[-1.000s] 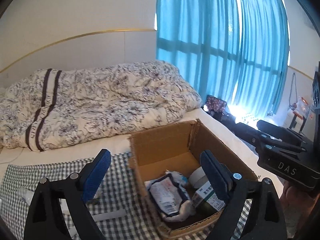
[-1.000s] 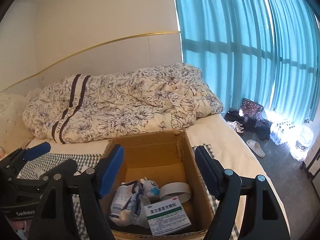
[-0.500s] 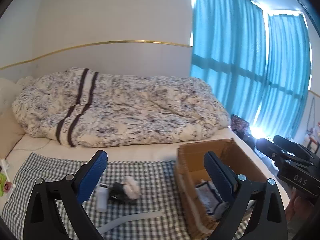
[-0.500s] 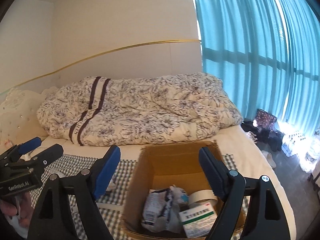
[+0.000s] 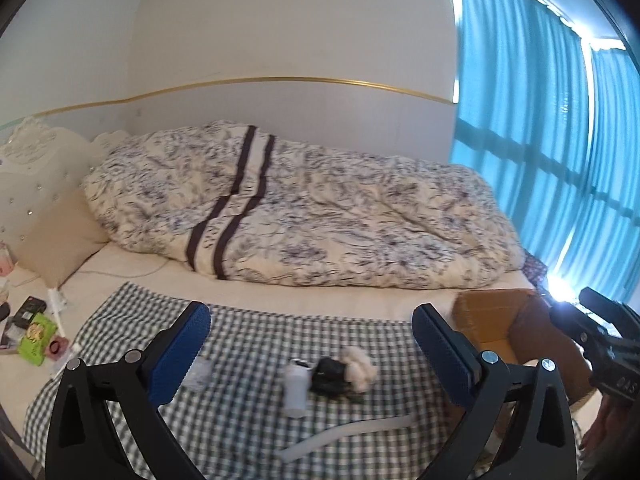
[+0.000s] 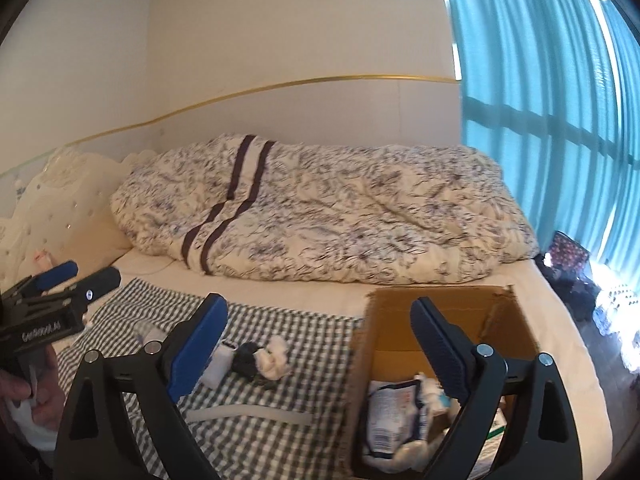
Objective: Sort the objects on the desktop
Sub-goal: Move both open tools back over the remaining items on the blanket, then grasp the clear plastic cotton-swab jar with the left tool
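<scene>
The left gripper (image 5: 310, 354) is spread wide and holds nothing, hanging above a checked cloth (image 5: 248, 344). Between its fingers lie a white bottle (image 5: 295, 388), a black item (image 5: 330, 372), a white cotton wad (image 5: 360, 364) and, nearer, a pale strip (image 5: 348, 432). The right gripper (image 6: 320, 344) is equally wide and empty; its right finger stands over the cardboard box (image 6: 400, 320), which holds a packet (image 6: 390, 416). A flowered quilt (image 5: 340, 216) lies behind on the bed. A hand (image 6: 24, 392) grips the left tool's handle. A second ago the left gripper faced the box; it has swung left to the loose things.
</scene>
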{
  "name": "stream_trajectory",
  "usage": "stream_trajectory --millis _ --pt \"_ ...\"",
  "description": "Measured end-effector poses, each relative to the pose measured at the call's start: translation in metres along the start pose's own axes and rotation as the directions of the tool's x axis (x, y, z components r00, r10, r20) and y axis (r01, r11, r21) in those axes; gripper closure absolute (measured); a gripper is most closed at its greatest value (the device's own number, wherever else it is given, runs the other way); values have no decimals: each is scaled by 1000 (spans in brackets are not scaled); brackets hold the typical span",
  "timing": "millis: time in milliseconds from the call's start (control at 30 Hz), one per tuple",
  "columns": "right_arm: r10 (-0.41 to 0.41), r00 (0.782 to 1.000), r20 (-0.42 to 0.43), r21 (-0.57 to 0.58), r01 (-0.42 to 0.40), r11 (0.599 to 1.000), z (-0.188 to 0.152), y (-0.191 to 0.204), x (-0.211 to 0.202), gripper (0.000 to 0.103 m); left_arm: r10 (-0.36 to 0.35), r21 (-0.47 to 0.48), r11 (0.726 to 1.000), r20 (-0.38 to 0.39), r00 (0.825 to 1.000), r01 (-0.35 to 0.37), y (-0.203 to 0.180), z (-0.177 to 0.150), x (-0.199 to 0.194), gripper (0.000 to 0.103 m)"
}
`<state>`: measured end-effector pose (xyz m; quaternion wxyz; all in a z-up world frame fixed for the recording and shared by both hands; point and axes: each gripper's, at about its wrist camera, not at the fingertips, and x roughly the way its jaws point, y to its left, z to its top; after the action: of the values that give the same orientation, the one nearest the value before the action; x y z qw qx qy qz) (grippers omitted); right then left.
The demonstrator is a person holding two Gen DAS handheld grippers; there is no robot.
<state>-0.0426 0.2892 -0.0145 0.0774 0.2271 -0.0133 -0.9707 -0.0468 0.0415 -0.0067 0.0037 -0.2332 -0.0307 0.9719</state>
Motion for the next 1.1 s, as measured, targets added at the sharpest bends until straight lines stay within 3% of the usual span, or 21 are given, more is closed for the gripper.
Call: stream_trajectory --millis 200,500,667,867,1100 --pt "39 997 -67 -43 -42 998 -13 30 26 8 53 -43 998 -23 998 -54 41 -6 16 0" --pt "95 980 -174 -43 -104 994 -37 60 70 8 124 -86 987 -118 985 -135 98 -34 60 0" --pt "104 966 -238 -49 -119 992 -52 73 97 8 87 -143 982 -239 967 -124 132 -51 98 0" --pt "102 945 -310 -61 -127 990 -71 84 125 8 120 -91 984 -301 946 -154 150 -76 138 0" --pt "120 911 -394 -31 -144 989 -91 91 153 8 92 -10 995 -374 923 -104 175 -91 180 0"
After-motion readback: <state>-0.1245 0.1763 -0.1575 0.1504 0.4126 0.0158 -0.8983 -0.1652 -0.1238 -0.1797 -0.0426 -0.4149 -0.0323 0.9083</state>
